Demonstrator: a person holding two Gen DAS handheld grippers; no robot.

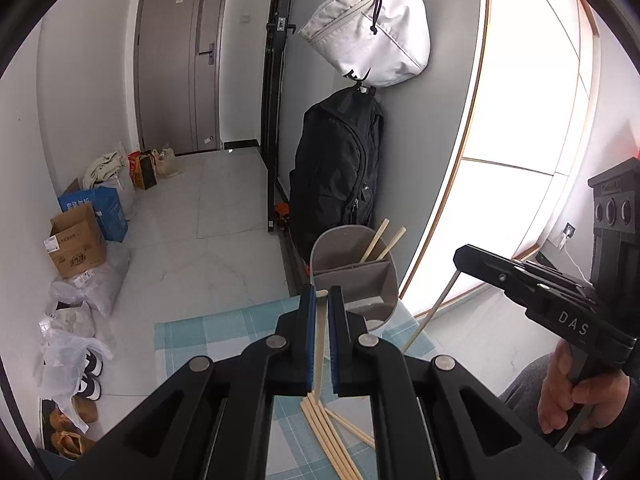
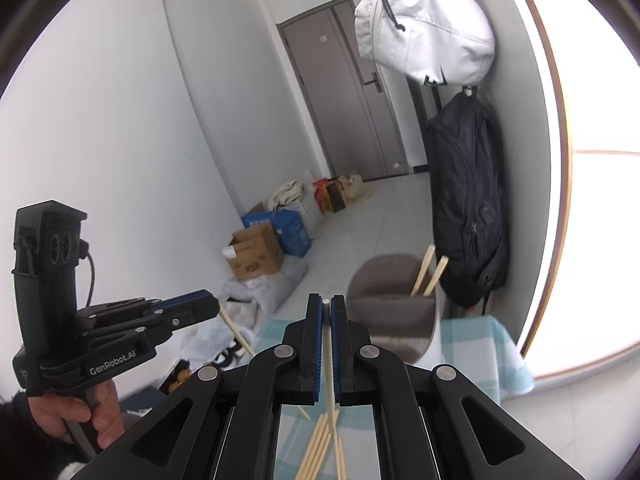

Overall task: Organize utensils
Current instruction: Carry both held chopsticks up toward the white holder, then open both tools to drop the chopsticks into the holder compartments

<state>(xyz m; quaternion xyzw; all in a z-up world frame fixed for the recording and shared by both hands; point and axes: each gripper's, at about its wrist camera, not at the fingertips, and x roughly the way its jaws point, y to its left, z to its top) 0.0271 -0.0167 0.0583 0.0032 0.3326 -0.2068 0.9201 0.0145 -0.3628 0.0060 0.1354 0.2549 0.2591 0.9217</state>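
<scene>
One chopstick pinched in each gripper, lifted off the table.

My left gripper point(image 1: 322, 300) and right gripper point(image 2: 326, 306) each clamp a chopstick point(image 1: 319, 344); next I judge both need tipping into the gray holder point(image 1: 352, 280), beyond the loose pile point(image 1: 320, 432).

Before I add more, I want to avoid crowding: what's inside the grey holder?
Two wooden chopsticks lean in the back right compartment of the grey holder. The front compartments look empty, but their floors, and the chopsticks' lower ends, are hidden by the walls.

Left wrist view: sits close behind own fingers, looks forward-down over table point(image 1: 192, 340), holder point(image 1: 352, 272) at 12 o'clock. Right wrist view: same setup. Shared: holder point(image 2: 392, 304), door point(image 2: 344, 92), bags, each other's gripper.
</scene>
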